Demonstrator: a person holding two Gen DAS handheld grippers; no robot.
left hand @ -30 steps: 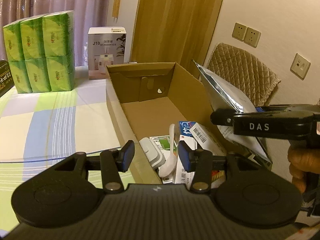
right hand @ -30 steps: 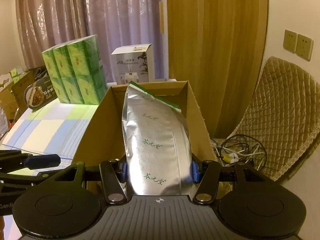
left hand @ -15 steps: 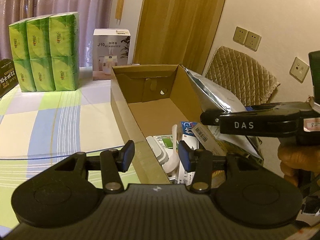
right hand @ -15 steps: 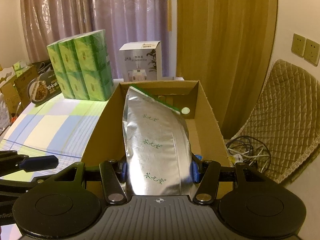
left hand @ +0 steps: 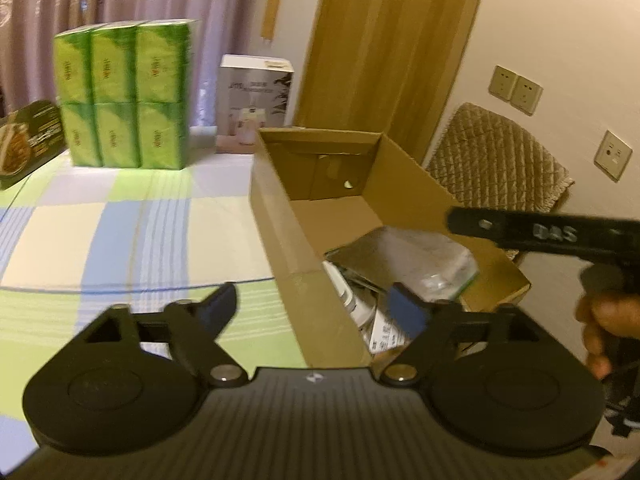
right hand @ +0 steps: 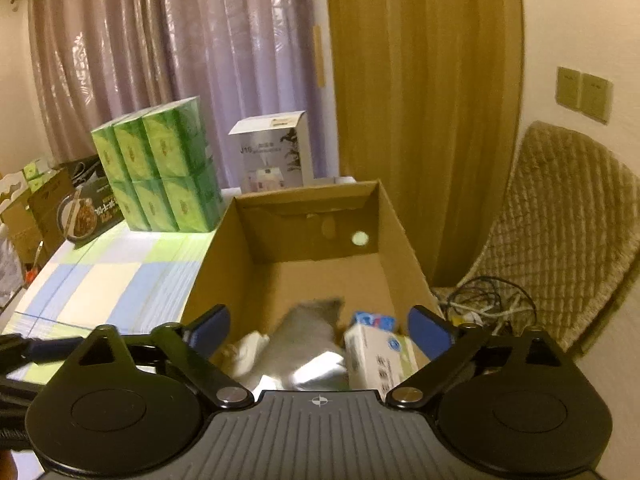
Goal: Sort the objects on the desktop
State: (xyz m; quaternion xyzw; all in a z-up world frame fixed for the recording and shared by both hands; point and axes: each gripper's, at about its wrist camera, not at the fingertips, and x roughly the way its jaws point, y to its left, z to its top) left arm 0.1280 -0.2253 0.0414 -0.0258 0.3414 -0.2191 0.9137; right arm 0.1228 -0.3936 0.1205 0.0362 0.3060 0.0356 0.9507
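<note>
An open cardboard box (left hand: pixel 280 224) stands on the checked tablecloth; it also shows in the right wrist view (right hand: pixel 404 236). A silver foil pouch (left hand: pixel 404 260) lies inside it on top of small packages, and appears blurred in the right wrist view (right hand: pixel 308 340). A white carton (right hand: pixel 376 356) and a white object (right hand: pixel 248 348) lie beside it. My right gripper (right hand: pixel 320 322) is open and empty above the box's near end; its side shows in the left wrist view (left hand: pixel 532 236). My left gripper (left hand: pixel 316 308) is open and empty, straddling the box's left wall.
A stack of green tissue packs (left hand: pixel 124 96) and a white product box (left hand: pixel 256 100) stand at the table's back. A dark food box (left hand: pixel 28 140) lies at far left. A quilted chair (right hand: pixel 560 224) with cables (right hand: pixel 484 304) stands right of the table.
My right gripper opened and let go of the foil pouch, which dropped into the box. My left gripper opened wider and shifted left over the box wall.
</note>
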